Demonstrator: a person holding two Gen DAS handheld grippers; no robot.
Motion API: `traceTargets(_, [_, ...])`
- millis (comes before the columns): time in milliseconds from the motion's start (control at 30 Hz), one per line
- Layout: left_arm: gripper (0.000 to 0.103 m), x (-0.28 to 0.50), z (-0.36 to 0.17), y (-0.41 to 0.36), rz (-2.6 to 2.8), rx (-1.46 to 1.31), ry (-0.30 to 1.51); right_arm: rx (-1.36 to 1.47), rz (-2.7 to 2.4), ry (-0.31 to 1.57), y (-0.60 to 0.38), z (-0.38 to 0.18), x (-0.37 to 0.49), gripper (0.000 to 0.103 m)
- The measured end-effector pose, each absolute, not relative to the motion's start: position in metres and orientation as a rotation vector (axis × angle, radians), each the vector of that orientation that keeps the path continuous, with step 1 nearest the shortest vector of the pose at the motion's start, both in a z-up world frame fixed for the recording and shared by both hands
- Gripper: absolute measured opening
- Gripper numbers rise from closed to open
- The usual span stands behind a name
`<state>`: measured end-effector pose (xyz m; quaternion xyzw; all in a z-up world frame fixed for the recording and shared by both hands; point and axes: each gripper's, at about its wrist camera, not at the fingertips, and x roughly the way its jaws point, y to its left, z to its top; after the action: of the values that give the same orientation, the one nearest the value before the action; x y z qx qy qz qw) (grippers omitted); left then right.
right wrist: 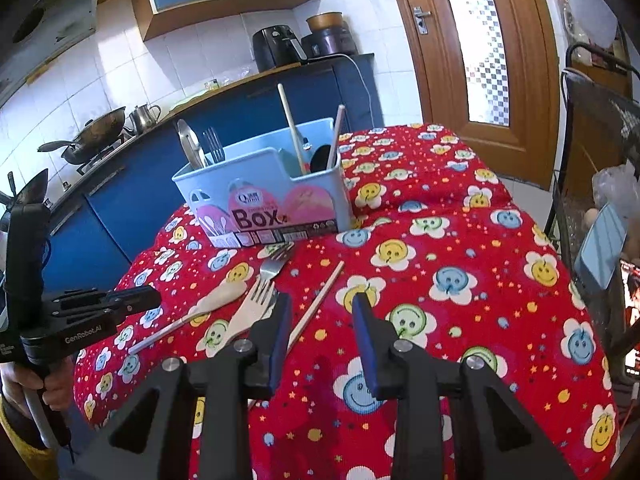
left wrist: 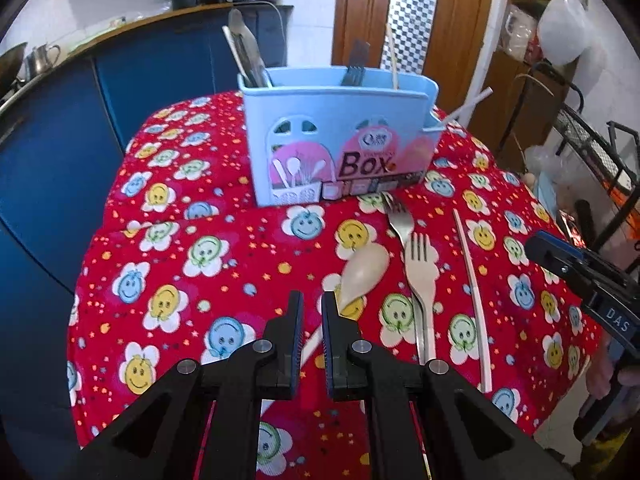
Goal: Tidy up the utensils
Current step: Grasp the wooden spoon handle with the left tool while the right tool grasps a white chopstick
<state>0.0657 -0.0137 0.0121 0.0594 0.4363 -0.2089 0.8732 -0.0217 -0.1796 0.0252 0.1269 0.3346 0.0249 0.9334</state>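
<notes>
Both tools hang over the worktop (left wrist: 224,280), which wears a red cloth printed with smiley flowers. The left tool (left wrist: 311,300) has its jaws nearly together, only a narrow slit between the pads, and nothing clamped in them; through that slit the handle of the pale spoon (left wrist: 366,268) shows on the cloth below. The right tool (right wrist: 322,304) stands with its jaws apart and empty, above bare cloth.

At the far side sits the light blue utensil box (left wrist: 340,140), already loaded: a metal spoon and a fork at its left end, chopsticks and a dark ladle toward its right end.

Loose on the cloth, near the box: a metal fork (left wrist: 398,216) with tines just beside the box's front, a pale fork (left wrist: 420,268) lying over its handle, the pale spoon to their left, and a single chopstick (left wrist: 472,292) to their right, apart from the forks. In the right wrist view that chopstick (right wrist: 318,304) runs under the tool's left finger.
</notes>
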Motion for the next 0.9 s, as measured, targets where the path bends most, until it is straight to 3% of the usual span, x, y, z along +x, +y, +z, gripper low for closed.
traceTargets(900, [0.013, 0.087, -0.015, -0.055, -0.530, 0.431, 1.099, 0.300, 0.067, 0.704, -0.192, 0.013, -0.024, 0.034])
